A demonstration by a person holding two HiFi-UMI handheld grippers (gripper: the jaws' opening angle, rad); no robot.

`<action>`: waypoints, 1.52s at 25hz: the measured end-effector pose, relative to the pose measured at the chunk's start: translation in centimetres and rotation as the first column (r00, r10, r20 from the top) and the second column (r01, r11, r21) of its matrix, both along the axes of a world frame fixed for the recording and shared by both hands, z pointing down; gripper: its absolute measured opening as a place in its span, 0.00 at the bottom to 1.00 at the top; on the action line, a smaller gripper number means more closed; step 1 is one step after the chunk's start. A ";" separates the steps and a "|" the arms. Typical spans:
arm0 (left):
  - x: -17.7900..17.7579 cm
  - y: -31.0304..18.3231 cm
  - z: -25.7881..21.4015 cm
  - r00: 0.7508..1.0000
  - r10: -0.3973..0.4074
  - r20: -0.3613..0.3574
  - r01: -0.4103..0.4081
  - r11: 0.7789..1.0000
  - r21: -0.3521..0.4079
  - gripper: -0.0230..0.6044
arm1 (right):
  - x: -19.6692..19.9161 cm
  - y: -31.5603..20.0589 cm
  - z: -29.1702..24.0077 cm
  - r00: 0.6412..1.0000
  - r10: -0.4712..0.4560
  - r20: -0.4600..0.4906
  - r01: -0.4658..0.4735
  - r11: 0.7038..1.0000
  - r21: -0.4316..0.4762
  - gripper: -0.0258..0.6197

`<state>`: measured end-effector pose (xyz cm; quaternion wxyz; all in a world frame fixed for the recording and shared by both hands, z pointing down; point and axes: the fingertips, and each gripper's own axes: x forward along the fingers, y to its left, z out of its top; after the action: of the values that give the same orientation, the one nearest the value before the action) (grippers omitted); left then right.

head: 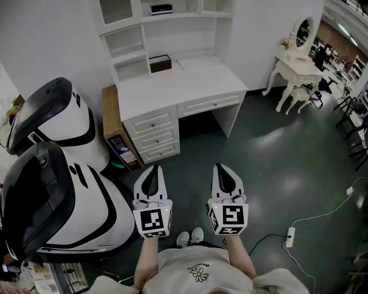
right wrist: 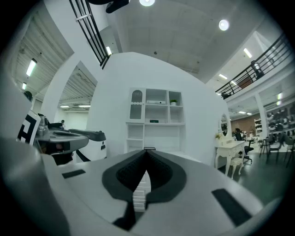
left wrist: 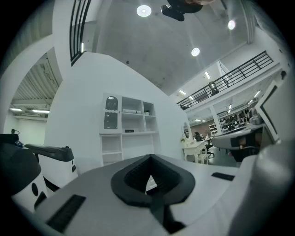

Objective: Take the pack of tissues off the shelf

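Both my grippers closed and empty, facing the desk.

My left gripper (head: 153, 168) and right gripper (head: 221, 167) hover side by side above the dark floor (head: 276, 155), each with its jaws pressed together and nothing between them. The pack of tissues (head: 161, 9) lies on an upper shelf of the white desk (head: 172, 86) at twelve o'clock, well apart from both grippers. A brown box (head: 160, 63) sits lower, at the desk's back.

The left gripper (head: 153, 168) and the right gripper (head: 222, 167) are held side by side and pointed forward, with both pairs of jaws closed on nothing.
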<state>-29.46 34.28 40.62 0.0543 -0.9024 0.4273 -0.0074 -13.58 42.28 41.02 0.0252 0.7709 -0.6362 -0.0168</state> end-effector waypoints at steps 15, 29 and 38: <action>2.5 -0.5 0.0 1.000 -0.004 0.010 0.004 1.000 0.014 0.04 | 2.8 -0.4 0.5 0.997 -0.013 0.076 0.010 0.999 0.043 0.04; 7.4 -5.7 -2.1 0.998 -0.030 -0.054 0.036 0.992 0.121 0.04 | 7.6 -4.3 -0.9 0.998 -0.063 0.004 0.062 0.989 0.132 0.04; 12.4 -14.6 1.0 0.993 -0.015 -0.114 0.035 0.985 0.170 0.04 | 12.1 -13.8 3.5 0.997 -0.067 -0.046 0.073 0.987 0.146 0.04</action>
<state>-17.03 19.70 41.58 0.1076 -0.8880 0.4400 0.0793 -1.47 28.46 44.50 -0.0193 0.7472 -0.6594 -0.0803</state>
